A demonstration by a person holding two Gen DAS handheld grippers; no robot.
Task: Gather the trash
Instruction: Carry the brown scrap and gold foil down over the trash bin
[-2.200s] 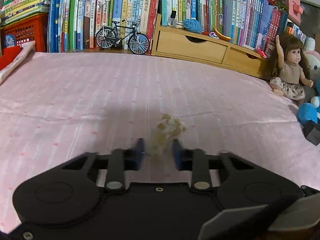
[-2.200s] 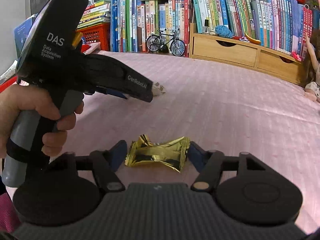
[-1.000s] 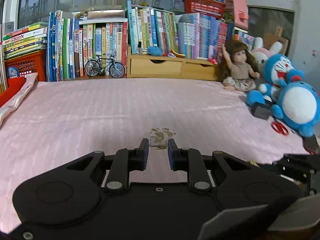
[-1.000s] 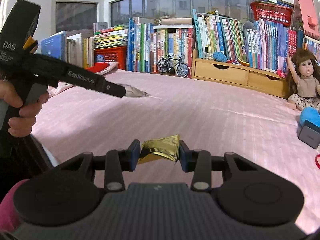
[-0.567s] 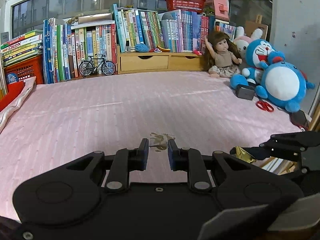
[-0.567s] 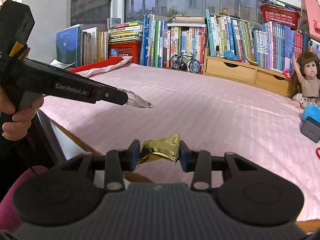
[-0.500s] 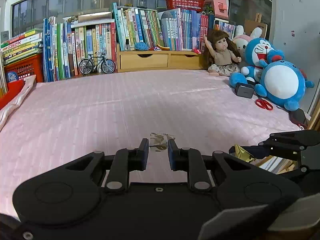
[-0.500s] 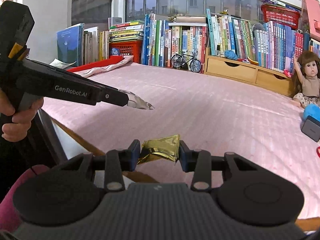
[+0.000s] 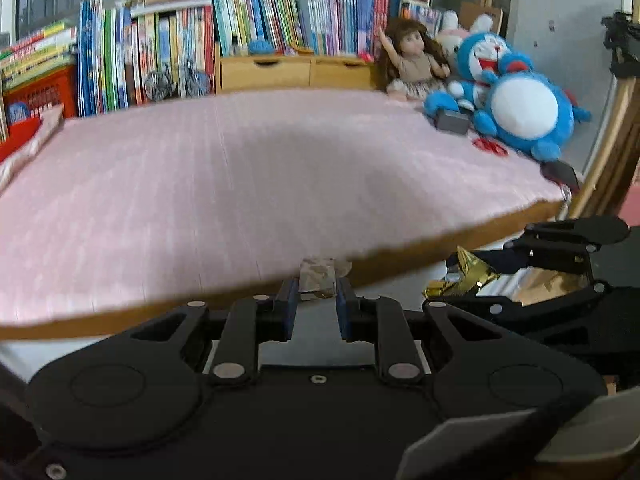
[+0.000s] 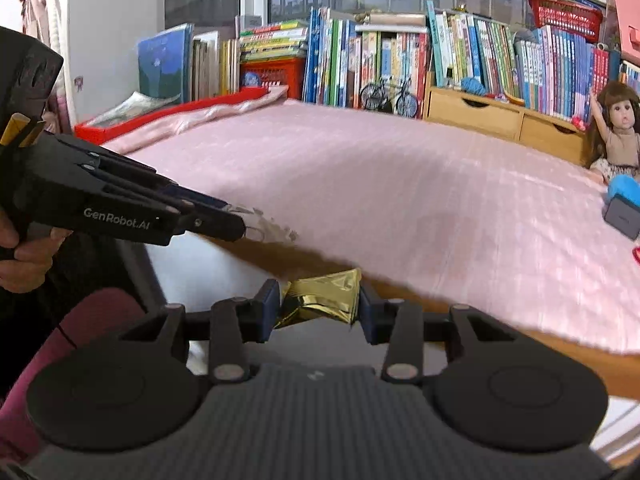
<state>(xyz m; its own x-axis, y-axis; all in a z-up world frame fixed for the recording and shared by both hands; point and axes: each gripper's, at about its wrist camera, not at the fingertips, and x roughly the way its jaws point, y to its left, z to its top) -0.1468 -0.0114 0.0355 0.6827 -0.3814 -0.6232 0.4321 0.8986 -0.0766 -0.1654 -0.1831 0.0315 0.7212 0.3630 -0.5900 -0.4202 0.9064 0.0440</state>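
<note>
A crumpled clear wrapper with brown print [image 9: 318, 277] is pinched between the narrow-set blue pads of the left gripper [image 9: 317, 300], and it is held just beyond the near edge of the pink bedspread [image 9: 248, 184], over the wooden rim [image 9: 400, 268] that runs along that edge. In the right wrist view the same gripper [image 10: 244, 230] is seen from the side, gripped by a hand [image 10: 24, 256] at the far left, with the wrapper [image 10: 272, 226] projecting from its tip across the bed's border. A crinkled gold foil wrapper [image 10: 320, 300] is clamped between the pads of the right gripper [image 10: 318, 310] — its jaws are set at a middling width and filled by the foil, which touches both pads. This wrapper, too, is carried off the bed, in front of the wooden rim [image 10: 480, 320], with pale floor seen below. The bedspread itself lies broad and bare across its middle; its margins are crowded — books [image 9: 160, 56] and a wooden drawer unit [image 9: 296, 72] along the far side, a doll [image 9: 412, 60] and blue plush toys [image 9: 520, 108] at the right corner, a red basket [image 10: 272, 76] at the left.
</note>
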